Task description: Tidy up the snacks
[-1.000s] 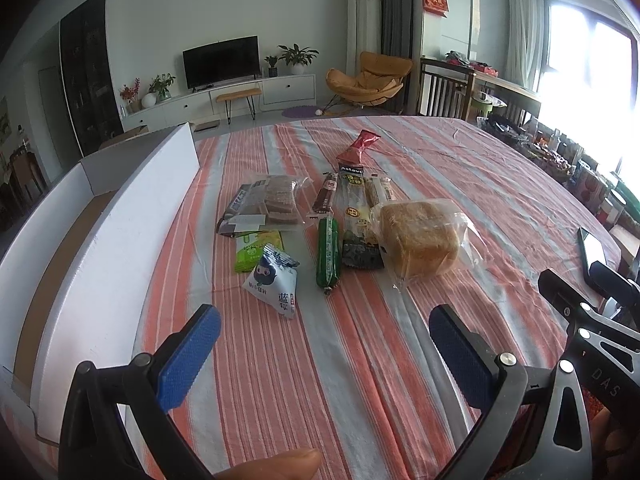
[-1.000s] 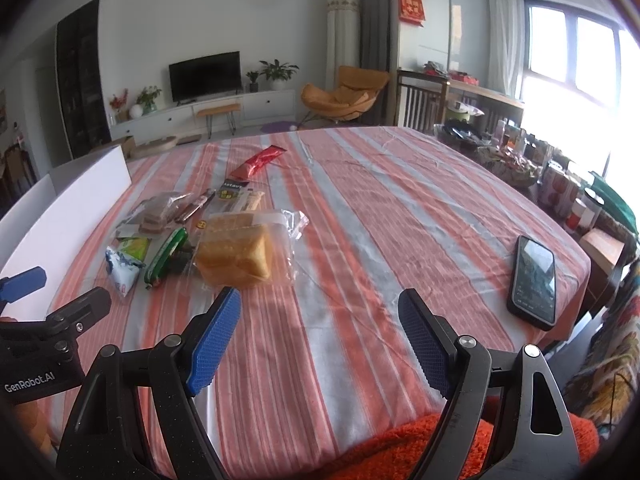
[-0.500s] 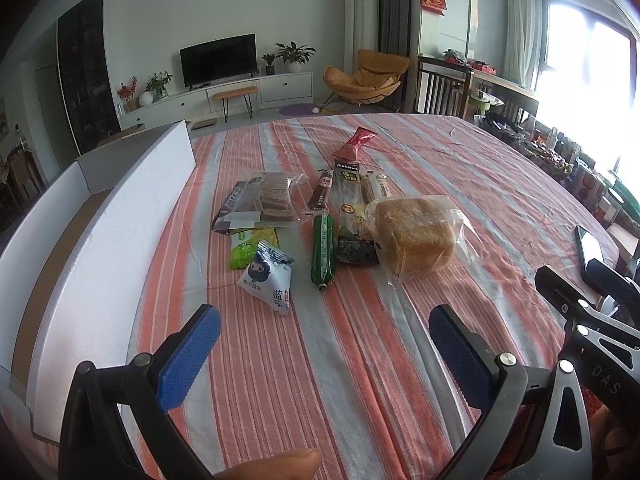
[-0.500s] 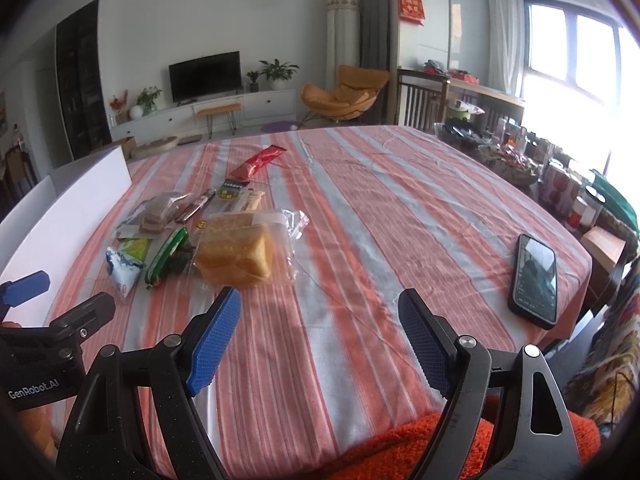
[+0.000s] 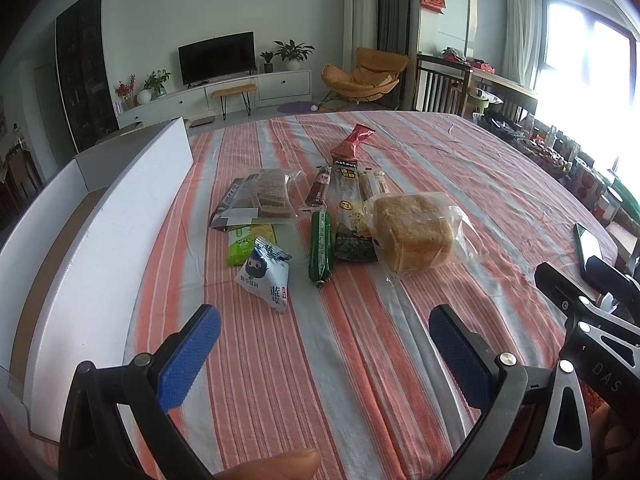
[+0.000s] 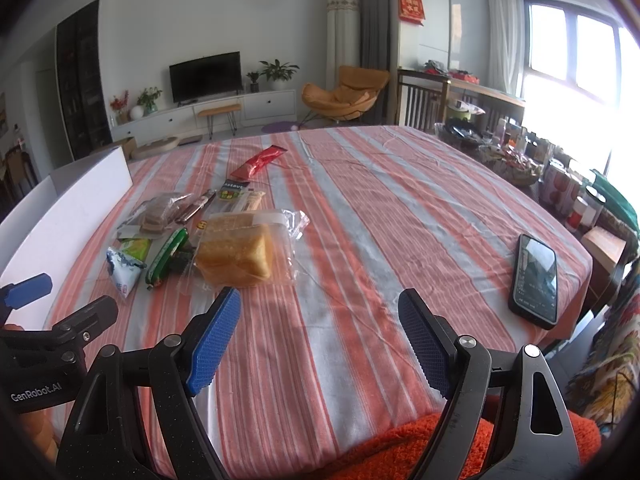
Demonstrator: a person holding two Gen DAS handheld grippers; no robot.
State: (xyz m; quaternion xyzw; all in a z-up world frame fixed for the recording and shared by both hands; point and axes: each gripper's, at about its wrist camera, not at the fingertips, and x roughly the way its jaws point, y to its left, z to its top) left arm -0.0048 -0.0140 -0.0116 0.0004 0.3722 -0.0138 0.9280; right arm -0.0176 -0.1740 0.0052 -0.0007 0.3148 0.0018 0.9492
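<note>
**Striped worktop, snacks in a cluster, both tools released**

Blue-padded fingers (image 5: 188, 360) of the left hand-held gripper (image 5: 320, 356) stand wide apart in the left wrist view, holding nothing, low above the striped worktop (image 5: 500, 200). The snacks lie together at 12 o'clock from it. Nearest, toward 11 o'clock, is a white triangular packet (image 5: 266, 276) with a cartoon face, partly overlapping a yellow-green sachet (image 5: 246, 242). Just right of these lies a green sausage stick (image 5: 321, 250), pointing away from the camera. A bagged bread loaf (image 5: 414, 232) sits at 1 o'clock, touching a long clear pack (image 5: 352, 216) with a dark lower end. Farther back are a clear bag of brown biscuits (image 5: 268, 196), a slim dark bar (image 5: 320, 190) and, farthest, a red packet (image 5: 358, 138). A white cardboard box (image 5: 120, 232) runs along the 9 to 10 o'clock side. A phone (image 5: 590, 246) lies at 3 o'clock, beside part of the other tool.

From the right wrist view, the right hand-held gripper (image 6: 320, 340) is likewise released, its fingers (image 6: 214, 344) spread over bare cloth. The bread loaf (image 6: 236, 254) lies at 11 o'clock, close ahead of the left finger; the green sausage stick (image 6: 166, 256) and white triangular packet (image 6: 124, 270) lie toward 10 o'clock. The red packet (image 6: 260, 162) lies apart at 12 o'clock. The phone (image 6: 536, 280) rests at 3 o'clock near the worktop edge, and the left hand-held gripper shows at 9 o'clock.
</note>
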